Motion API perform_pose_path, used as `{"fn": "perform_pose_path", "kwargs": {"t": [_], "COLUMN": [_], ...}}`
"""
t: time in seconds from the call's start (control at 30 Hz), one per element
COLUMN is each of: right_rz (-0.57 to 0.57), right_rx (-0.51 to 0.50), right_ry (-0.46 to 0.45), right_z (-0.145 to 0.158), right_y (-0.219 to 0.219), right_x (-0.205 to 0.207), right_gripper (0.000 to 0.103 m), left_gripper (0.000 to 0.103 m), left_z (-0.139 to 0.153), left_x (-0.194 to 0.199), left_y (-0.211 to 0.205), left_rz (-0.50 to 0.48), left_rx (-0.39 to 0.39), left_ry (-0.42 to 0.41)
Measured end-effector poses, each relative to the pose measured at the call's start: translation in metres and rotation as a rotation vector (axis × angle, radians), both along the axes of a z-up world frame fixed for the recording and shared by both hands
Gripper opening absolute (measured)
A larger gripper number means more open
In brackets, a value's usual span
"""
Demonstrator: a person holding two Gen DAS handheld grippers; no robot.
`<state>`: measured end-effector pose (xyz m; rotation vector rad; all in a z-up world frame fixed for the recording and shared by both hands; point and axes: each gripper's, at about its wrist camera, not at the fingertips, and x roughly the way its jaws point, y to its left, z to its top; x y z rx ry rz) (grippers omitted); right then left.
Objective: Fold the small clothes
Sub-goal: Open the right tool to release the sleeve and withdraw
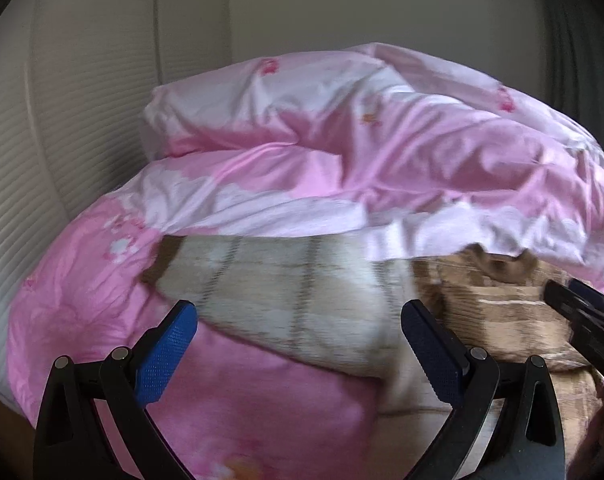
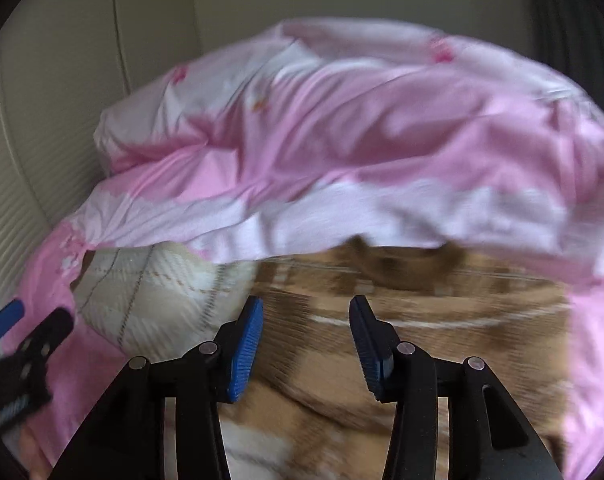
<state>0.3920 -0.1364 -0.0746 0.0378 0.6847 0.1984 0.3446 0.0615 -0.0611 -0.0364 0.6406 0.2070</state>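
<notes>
Both grippers, left [image 1: 297, 344] and right [image 2: 306, 344], hover with jaws parted and empty over 2 plaid garments, cream [image 1: 285, 288] and brown [image 2: 422, 320], lying rumpled on pink bedding [image 1: 342, 168], folding apparently unfinished.

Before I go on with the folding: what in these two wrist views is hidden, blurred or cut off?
- Far edge of the brown plaid garment: right wrist view, covered by the pink duvet.
- Cream plaid piece: left wrist view, top under the duvet, motion-blurred; one garment with the brown or two, unclear.
- Right tongs: left wrist view, cut by the right edge, tips smeared.
- Left tongs: right wrist view, cut by the left edge.
</notes>
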Motion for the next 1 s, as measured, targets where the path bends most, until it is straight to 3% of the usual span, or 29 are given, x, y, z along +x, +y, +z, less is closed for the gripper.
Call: {"fn": "perform_pose_path", "kwargs": {"t": [0.17, 0.3, 0.4, 0.63, 0.8, 0.9, 1.0], "right_rz": [-0.156, -0.241, -0.260, -0.249, -0.313, -0.347, -0.397], "right_rx": [-0.082, -0.164, -0.143, -0.144, -0.101, -0.050, 0.027], "right_ry": [-0.047, 0.016, 0.075, 0.163, 0.196, 0.198, 0.191], "right_z": [0.003, -0.018, -0.035, -0.066, -0.082, -0.085, -0.087], "right_y": [-0.086, -0.142, -0.167, -0.174, -0.186, -0.198, -0.214], "right_x": [-0.063, -0.084, -0.084, -0.063, -0.045, -0.047, -0.057], "right_gripper": [0.054, 0.054, 0.054, 0.054, 0.054, 0.054, 0.061], "left_gripper": [0.103, 0.103, 0.103, 0.103, 0.103, 0.103, 0.103], "left_z": [-0.005, -0.016, -0.028, -0.051, -0.070, -0.083, -0.090], "left_x": [0.010, 0.019, 0.029, 0.055, 0.072, 0.080, 0.081], "left_y": [-0.052, -0.096, -0.122, -0.143, -0.147, -0.141, -0.135], "left_rz": [-0.098, -0.173, -0.211, -0.216, -0.192, -0.153, -0.135], "left_rx": [-0.016, -0.003, 0.021, 0.052, 0.069, 0.054, 0.031], "left_ry": [0.022, 0.044, 0.076, 0.127, 0.172, 0.210, 0.213]}}
